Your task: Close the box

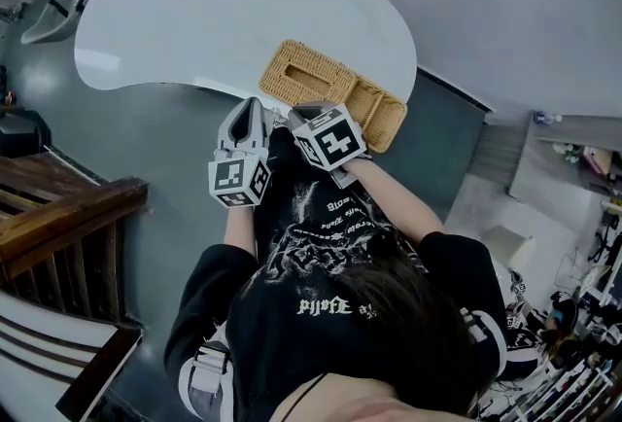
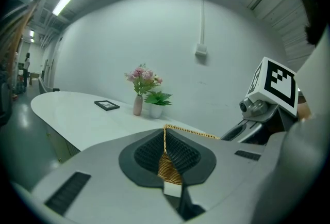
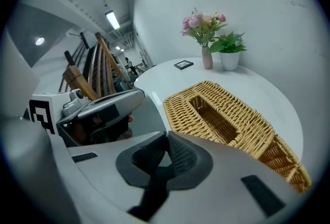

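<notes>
White table holds the wicker box: left gripper clamps its woven edge, right gripper pinched together and empty, so lower the lid squarely.

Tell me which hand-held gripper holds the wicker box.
The left hand-held gripper: its jaws pinch the edge of the wicker box. The right hand-held gripper is shut, empty.

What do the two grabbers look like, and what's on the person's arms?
Both the left gripper and right gripper are pale grey shells with dark ribbed pads. Each carries a white cube with black square markers. The sleeves are short and black.
</notes>
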The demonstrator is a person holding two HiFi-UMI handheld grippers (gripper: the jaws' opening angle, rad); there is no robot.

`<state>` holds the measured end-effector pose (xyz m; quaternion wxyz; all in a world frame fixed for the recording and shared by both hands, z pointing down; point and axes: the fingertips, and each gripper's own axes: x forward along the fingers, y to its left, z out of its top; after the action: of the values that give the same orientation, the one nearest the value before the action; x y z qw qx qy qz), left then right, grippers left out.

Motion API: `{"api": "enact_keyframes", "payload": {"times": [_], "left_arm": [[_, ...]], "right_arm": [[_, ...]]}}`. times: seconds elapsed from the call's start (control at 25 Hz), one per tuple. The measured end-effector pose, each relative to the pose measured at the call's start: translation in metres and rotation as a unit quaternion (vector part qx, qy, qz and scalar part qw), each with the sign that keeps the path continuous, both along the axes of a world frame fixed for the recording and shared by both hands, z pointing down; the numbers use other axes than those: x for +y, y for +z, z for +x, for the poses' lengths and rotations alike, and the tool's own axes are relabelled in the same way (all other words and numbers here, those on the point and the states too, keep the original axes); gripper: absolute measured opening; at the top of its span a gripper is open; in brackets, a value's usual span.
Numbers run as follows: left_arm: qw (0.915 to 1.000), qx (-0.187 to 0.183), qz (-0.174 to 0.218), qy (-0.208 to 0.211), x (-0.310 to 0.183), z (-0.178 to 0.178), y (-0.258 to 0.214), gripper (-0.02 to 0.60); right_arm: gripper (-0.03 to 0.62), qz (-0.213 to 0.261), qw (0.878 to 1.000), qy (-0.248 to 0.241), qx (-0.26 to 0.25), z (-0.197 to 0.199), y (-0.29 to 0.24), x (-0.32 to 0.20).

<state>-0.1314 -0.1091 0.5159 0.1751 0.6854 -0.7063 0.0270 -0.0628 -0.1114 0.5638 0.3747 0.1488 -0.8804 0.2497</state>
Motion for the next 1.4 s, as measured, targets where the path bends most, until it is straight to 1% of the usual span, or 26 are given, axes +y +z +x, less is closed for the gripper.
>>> {"api": "enact_keyframes", "payload": {"times": [0.12, 0.24, 0.32, 0.36, 0.44, 0.52, 0.56, 0.64, 0.72, 0.84, 0.96, 1.2, 1.4], "left_arm": [[1.0000, 0.002, 0.003, 0.002, 0.000, 0.002, -0.001, 0.029], [0.9999, 0.007, 0.008, 0.003, -0.002, 0.004, -0.005, 0.029], [0.9999, 0.008, 0.011, 0.003, -0.005, 0.005, -0.007, 0.029], [0.9999, 0.008, 0.011, 0.004, -0.006, 0.006, -0.007, 0.029], [0.9999, 0.008, 0.012, 0.008, -0.009, 0.008, -0.008, 0.029], [0.9998, 0.006, 0.011, 0.013, -0.010, 0.011, -0.008, 0.029], [0.9998, 0.004, 0.011, 0.015, -0.011, 0.013, -0.009, 0.029], [0.9997, 0.003, 0.012, 0.020, -0.012, 0.017, -0.010, 0.029], [0.9996, 0.002, 0.014, 0.026, -0.014, 0.021, -0.011, 0.029], [0.9993, 0.001, 0.016, 0.034, -0.017, 0.028, -0.012, 0.029], [0.9991, 0.000, 0.017, 0.040, -0.019, 0.033, -0.011, 0.029], [0.9990, -0.002, 0.016, 0.041, -0.021, 0.037, -0.010, 0.029], [0.9989, -0.004, 0.016, 0.044, -0.025, 0.039, -0.010, 0.029]], "right_arm": [[0.040, -0.005, 1.000, -0.004, -0.012, -0.001, -0.004, 0.002], [0.058, -0.032, 0.998, 0.000, -0.047, -0.002, -0.014, 0.004], [0.066, -0.032, 0.997, 0.005, -0.074, -0.003, -0.025, 0.002], [0.071, -0.021, 0.996, 0.007, -0.085, -0.002, -0.031, 0.000], [0.071, 0.023, 0.995, 0.011, -0.092, 0.000, -0.040, -0.009], [0.051, 0.072, 0.993, 0.025, -0.092, 0.005, -0.046, -0.020], [0.040, 0.089, 0.990, 0.035, -0.101, 0.008, -0.049, -0.025], [0.029, 0.108, 0.983, 0.062, -0.137, 0.014, -0.060, -0.035], [0.025, 0.124, 0.976, 0.091, -0.154, 0.023, -0.065, -0.046], [0.025, 0.146, 0.970, 0.123, -0.148, 0.041, -0.061, -0.059], [0.025, 0.164, 0.967, 0.139, -0.139, 0.055, -0.055, -0.065], [0.025, 0.179, 0.966, 0.143, -0.124, 0.071, -0.054, -0.076], [0.023, 0.187, 0.966, 0.136, -0.119, 0.071, -0.052, -0.074]]}}
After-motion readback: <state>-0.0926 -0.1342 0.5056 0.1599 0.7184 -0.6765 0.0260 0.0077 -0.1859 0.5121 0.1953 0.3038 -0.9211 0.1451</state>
